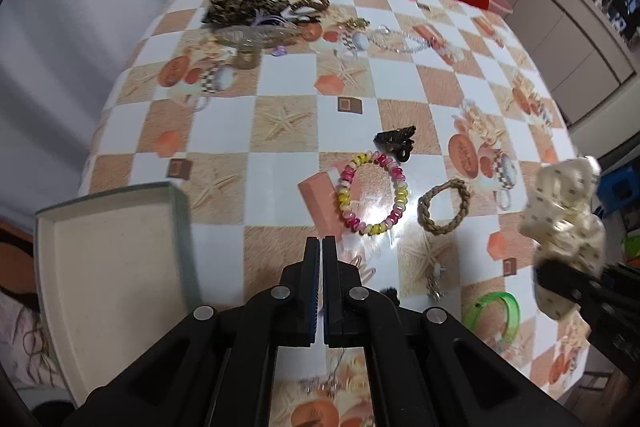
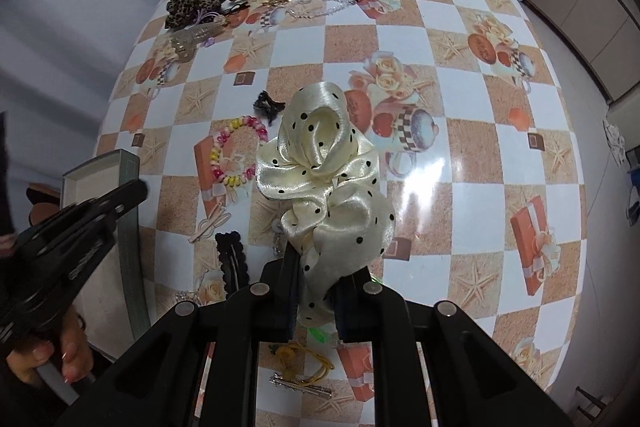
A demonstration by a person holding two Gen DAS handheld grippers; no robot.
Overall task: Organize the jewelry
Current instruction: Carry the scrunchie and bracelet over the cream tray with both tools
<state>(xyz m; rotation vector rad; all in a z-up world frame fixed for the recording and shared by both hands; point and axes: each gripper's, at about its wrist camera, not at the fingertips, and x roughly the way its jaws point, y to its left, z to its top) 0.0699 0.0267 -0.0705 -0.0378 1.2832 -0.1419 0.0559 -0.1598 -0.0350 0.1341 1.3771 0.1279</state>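
Clamped in the right gripper (image 2: pixel 316 291), the scrunchie (image 2: pixel 324 187) hangs loose and could slip; left gripper (image 1: pixel 322 287) is closed, empty, beside the box (image 1: pixel 116 267).

Cream black-dotted scrunchie (image 2: pixel 324 187); pink-yellow coil bracelet (image 1: pixel 374 193); checkered tablecloth (image 1: pixel 400 83)

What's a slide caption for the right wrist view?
Right gripper lifts a cream polka-dot scrunchie above the checkered table strewn with hair accessories.

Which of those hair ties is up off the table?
The cream polka-dot scrunchie, clamped in the right gripper; the beaded ring and braided ring lie flat.
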